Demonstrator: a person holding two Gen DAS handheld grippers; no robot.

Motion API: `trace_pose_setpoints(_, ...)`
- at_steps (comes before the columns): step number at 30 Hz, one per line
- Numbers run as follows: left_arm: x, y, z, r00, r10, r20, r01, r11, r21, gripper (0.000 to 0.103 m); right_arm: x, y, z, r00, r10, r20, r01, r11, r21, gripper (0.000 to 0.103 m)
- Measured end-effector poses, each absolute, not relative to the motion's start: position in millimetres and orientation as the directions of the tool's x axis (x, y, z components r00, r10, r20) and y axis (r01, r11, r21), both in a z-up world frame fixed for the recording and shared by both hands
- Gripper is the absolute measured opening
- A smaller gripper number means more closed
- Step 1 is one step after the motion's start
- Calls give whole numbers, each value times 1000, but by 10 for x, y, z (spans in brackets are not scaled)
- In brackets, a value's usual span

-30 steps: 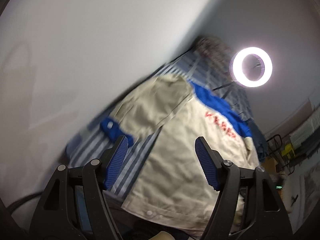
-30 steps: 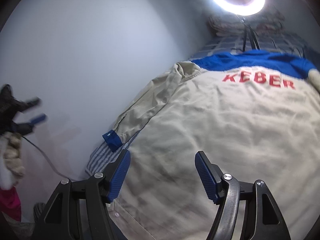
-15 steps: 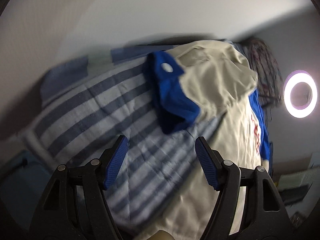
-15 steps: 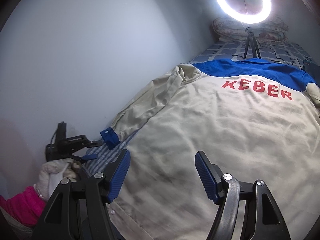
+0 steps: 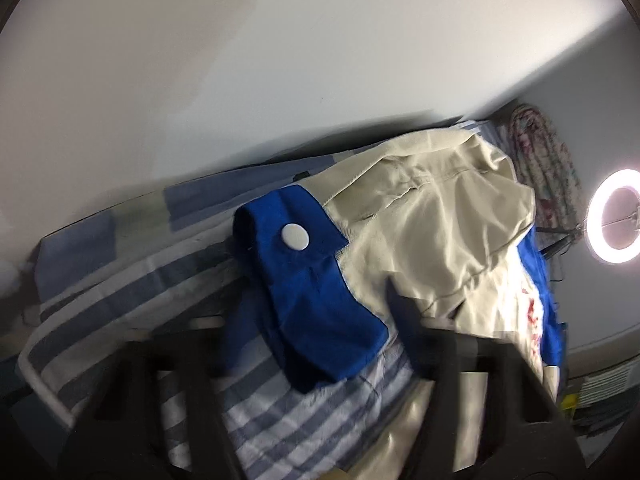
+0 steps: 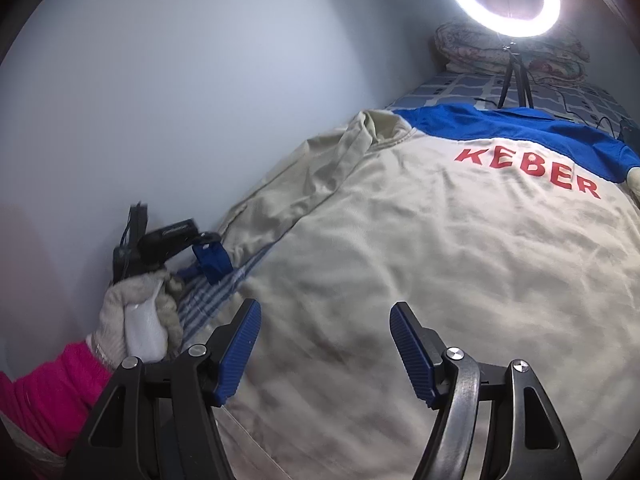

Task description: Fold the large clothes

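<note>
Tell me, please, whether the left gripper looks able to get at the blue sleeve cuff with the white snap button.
Probably yes. The left gripper is already at the blue sleeve cuff, its jaws closing with the cuff between them. Nothing covers the cuff, which lies on the striped bedsheet. Blur hides any contact.

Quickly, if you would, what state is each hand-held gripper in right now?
Left hand-held gripper: closing around the blue cuff; grip not yet certain.
Right hand-held gripper: open, empty, over the jacket.
</note>
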State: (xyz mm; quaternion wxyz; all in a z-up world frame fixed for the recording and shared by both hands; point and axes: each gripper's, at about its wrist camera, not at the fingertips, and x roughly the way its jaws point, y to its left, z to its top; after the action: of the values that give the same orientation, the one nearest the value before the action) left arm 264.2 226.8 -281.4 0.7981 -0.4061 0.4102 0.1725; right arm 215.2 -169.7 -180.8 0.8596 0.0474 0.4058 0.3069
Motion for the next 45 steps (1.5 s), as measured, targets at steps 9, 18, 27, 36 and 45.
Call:
trace_pose_setpoints(9, 2430, 2016, -2117, 682, -5, -731, -438, 797, -415, 3, 2160, -1676, -1797, 475, 553, -684, -487, 813, 319, 62)
trace_pose_setpoints(18, 2132, 1960, -1155, 809, 49, -586, -279, 909, -309, 0, 2641, -1515, -1755, 448, 565, -693, -479, 806, 348, 45)
trace_pose_setpoints(27, 2081, 2025, -1934, 686, -172, -707, -346, 778, -525, 47, 2957, -1153, -1736, 406, 630, -662, -512, 757, 407, 56)
trace_pose_setpoints(36, 2041, 2386, -2765, 647, -194, -738, -543, 563, -623, 55, 2834, -1151, -1798, 391, 631, -670, -523, 751, 402, 56)
trace_pose_setpoints(45, 2396, 2426, -2894, 731, -157, -664, -519, 505, -690, 55, 2742, -1128, -1694, 398, 646, -651, -558, 734, 387, 56)
